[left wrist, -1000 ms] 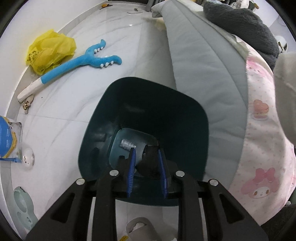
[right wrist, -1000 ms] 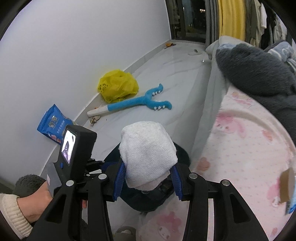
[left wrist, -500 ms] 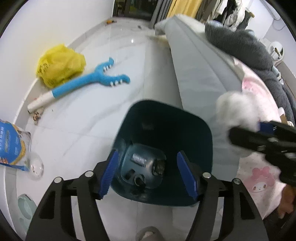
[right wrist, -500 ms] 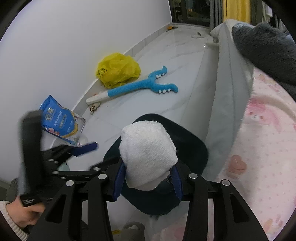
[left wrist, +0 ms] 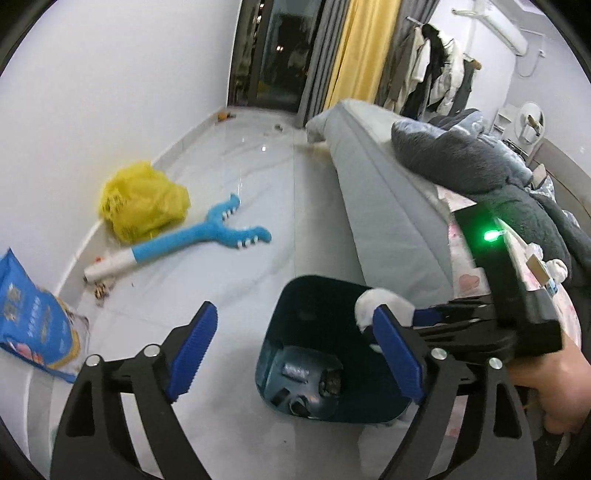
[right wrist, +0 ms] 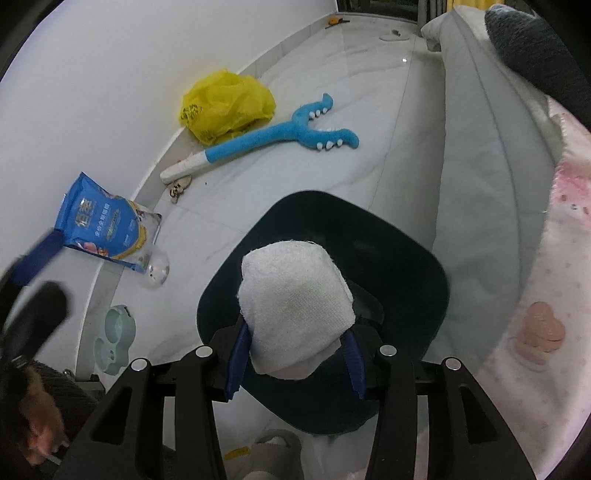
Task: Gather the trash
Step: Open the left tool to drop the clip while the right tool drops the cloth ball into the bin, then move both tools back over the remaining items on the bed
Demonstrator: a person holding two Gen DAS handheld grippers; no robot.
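A pale marble-look tiled floor [left wrist: 280, 206] runs beside a long grey mattress edge [left wrist: 384, 206], the landmark here. To its left a plain white wall [left wrist: 110, 92] meets the floor at a low skirting. Beyond the mattress's far end stands a dark glass door [left wrist: 280, 55] with grey and yellow curtains [left wrist: 354, 48] just to its right. Above the mattress, clothes hang on a rack [left wrist: 432, 74], and an air conditioner [left wrist: 506, 33] sits high on the wall. A pink patterned sheet [right wrist: 554, 295] covers the mattress top, under a dark fleece blanket [left wrist: 461, 162].
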